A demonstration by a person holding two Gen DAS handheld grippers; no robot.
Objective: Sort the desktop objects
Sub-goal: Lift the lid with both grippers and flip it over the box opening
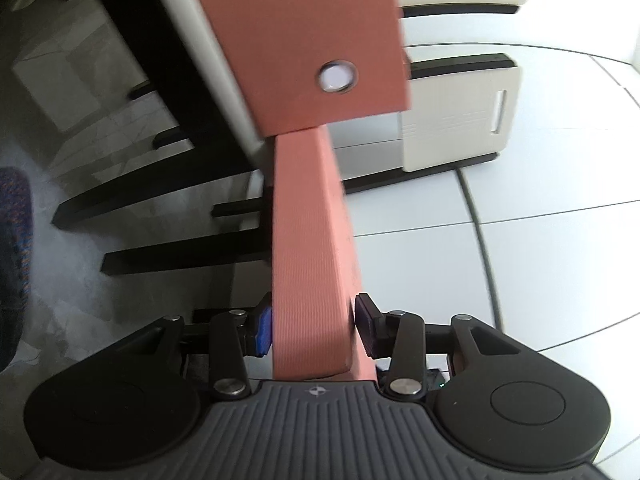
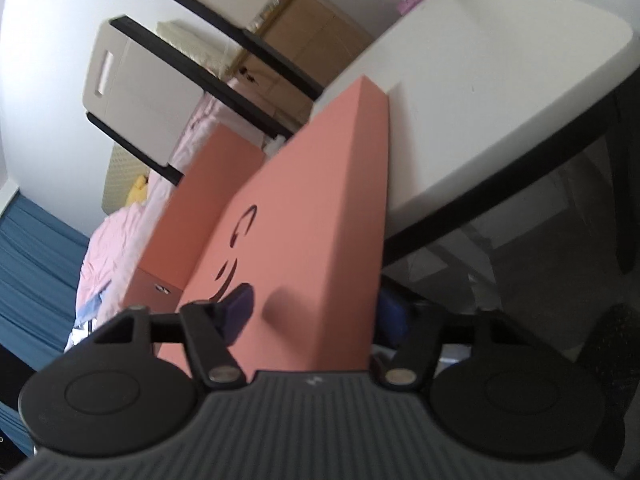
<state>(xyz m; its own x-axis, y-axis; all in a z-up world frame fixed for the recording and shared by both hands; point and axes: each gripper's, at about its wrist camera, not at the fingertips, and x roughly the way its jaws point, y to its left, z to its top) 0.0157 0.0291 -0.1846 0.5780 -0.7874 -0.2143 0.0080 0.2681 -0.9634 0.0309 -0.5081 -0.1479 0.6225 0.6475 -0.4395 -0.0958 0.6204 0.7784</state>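
My left gripper (image 1: 314, 332) is shut on a narrow salmon-pink panel (image 1: 308, 240), its blue pad (image 1: 264, 330) and black pad (image 1: 366, 330) pressing on the two sides. Above that panel a wider pink panel (image 1: 288, 32) carries a metal eyelet (image 1: 337, 76). In the right wrist view a pink box (image 2: 320, 208) with dark cut-out marks on its broad face fills the space between the jaws of my right gripper (image 2: 312, 316). Its left pad (image 2: 238, 312) lies against that face, and the other finger is hidden behind the box. A second pink piece (image 2: 212, 192) stands just behind.
A white table (image 2: 500, 72) on black legs lies beside the box. Beige bins with slot handles (image 1: 456, 120) (image 2: 132, 80) sit on black shelves against a white wall. Pink bedding (image 2: 108, 248), a blue curtain (image 2: 32, 260) and a cardboard box (image 2: 316, 36) lie beyond.
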